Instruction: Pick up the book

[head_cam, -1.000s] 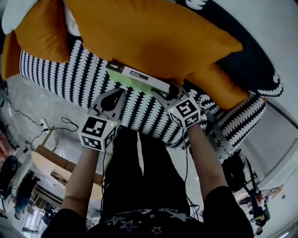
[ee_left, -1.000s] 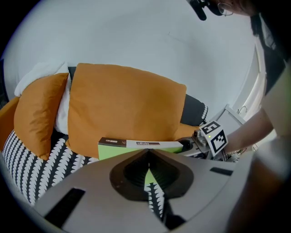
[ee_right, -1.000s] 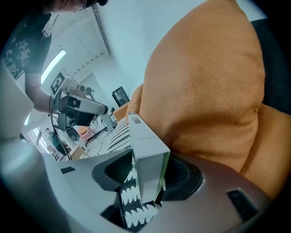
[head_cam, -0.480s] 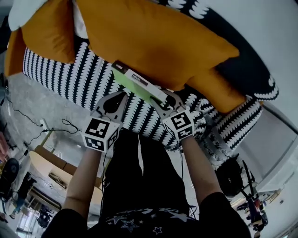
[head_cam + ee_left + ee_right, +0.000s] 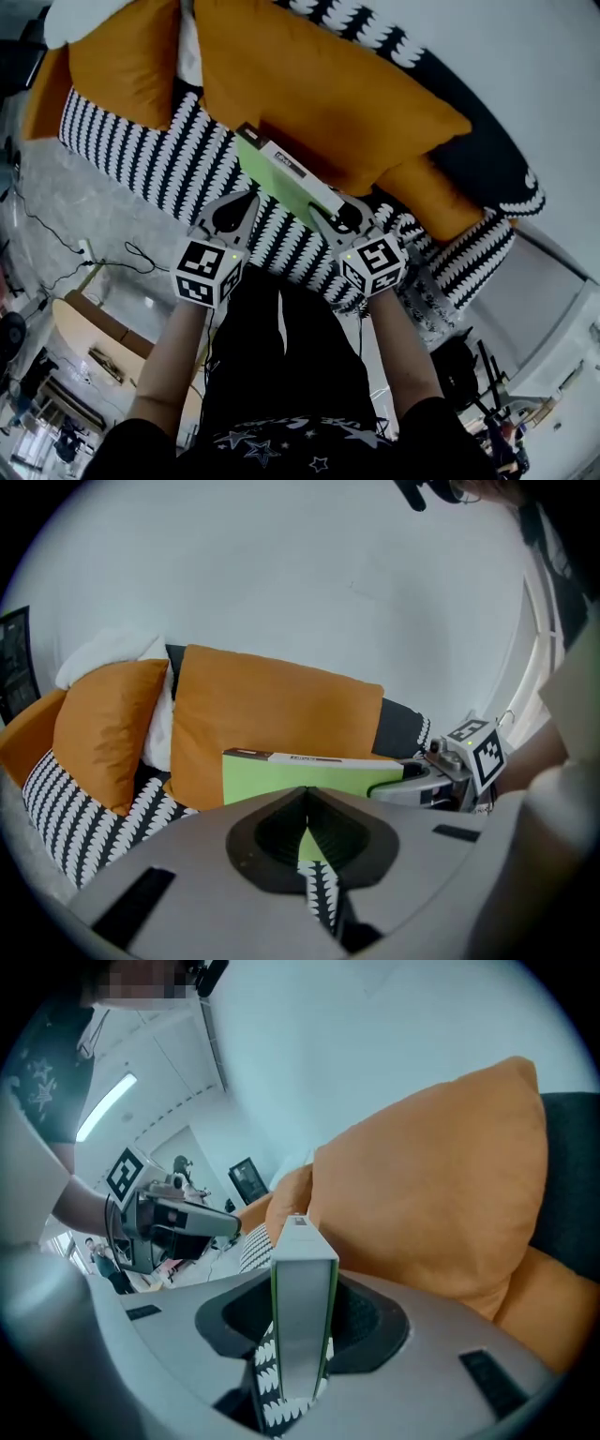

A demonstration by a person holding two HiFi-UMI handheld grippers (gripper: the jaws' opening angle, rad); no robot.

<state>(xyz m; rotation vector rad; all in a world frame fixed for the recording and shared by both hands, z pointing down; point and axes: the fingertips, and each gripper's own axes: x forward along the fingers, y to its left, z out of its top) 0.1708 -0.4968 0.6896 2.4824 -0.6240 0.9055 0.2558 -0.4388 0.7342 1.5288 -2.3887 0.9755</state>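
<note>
Head view: a person stands over a sofa seat covered in black-and-white patterned fabric (image 5: 155, 155), with a gripper in each hand. The slim green-covered book with a white spine (image 5: 284, 176) stands on its long edge, spine up. It is over the seat near the front edge, just in front of the large orange fabric cushion (image 5: 319, 98). A smaller orange cushion (image 5: 117, 61) leans at the seat's left end.

The right gripper (image 5: 330, 204) has the book by its right end. In the right gripper view that end stands upright between the jaws. They have just been closing and bear on both covers at roughly half their spread.

The left gripper (image 5: 249, 199) hangs just beside the book's lower edge near its middle, and as far as I can see it is not touching. The left gripper view shows its jaws met at the tips with nothing between them, and the green cover just beyond.

I judge the grasp made and the lift to be the step in hand. The gripper bodies hide the book's lower edge, so I cannot tell whether it has cleared the seat.

The next move calls for a steady rise away from the cushion with the squeeze kept firm. Held by one end only, a long thin book will likely sag or pivot at its free end. The idle left gripper is well placed to steady that end if it dips.
</note>
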